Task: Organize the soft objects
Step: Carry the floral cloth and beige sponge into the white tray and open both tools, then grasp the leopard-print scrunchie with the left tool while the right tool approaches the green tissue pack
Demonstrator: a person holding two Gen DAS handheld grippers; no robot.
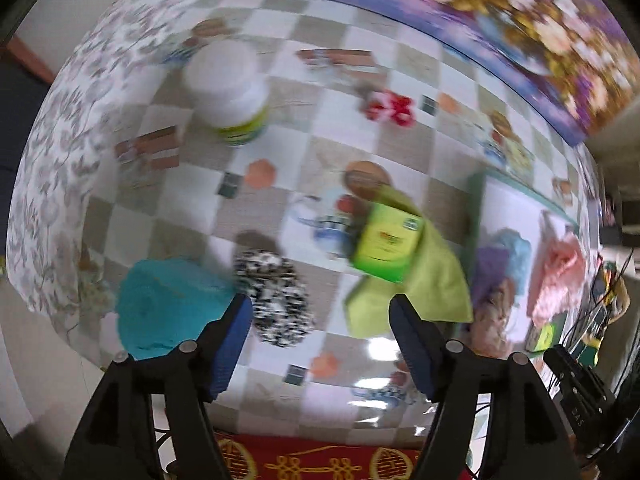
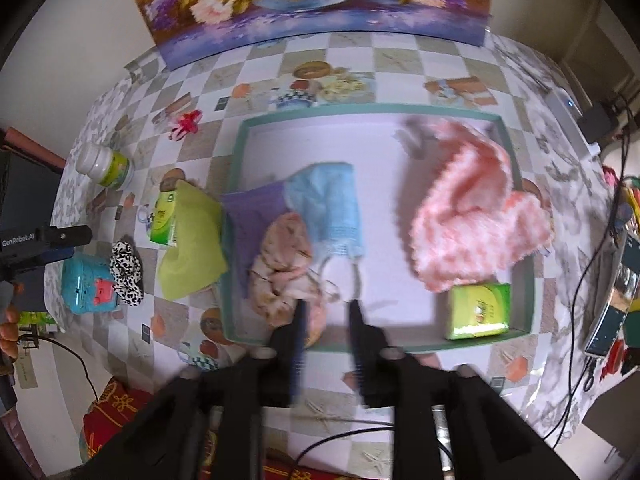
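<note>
A teal-rimmed tray (image 2: 236,160) holds a pink fluffy cloth (image 2: 476,216), a light blue cloth (image 2: 332,200), a purple cloth (image 2: 248,216), a beige scrunchie (image 2: 280,272) and a green tissue pack (image 2: 478,310). Left of the tray lie a lime cloth (image 2: 192,256), a black-and-white scrunchie (image 1: 276,296) and a red-white bow (image 1: 388,108). My left gripper (image 1: 320,312) is open above the table, between the black-and-white scrunchie and the lime cloth (image 1: 424,288). My right gripper (image 2: 326,308) is open and empty over the tray's near edge.
A white jar with a green label (image 1: 228,88), a green box (image 1: 386,242) on the lime cloth and a teal box (image 1: 168,304) stand on the checkered tablecloth. A flower painting (image 2: 312,0) leans at the back. Cables and devices lie at the right (image 2: 608,312).
</note>
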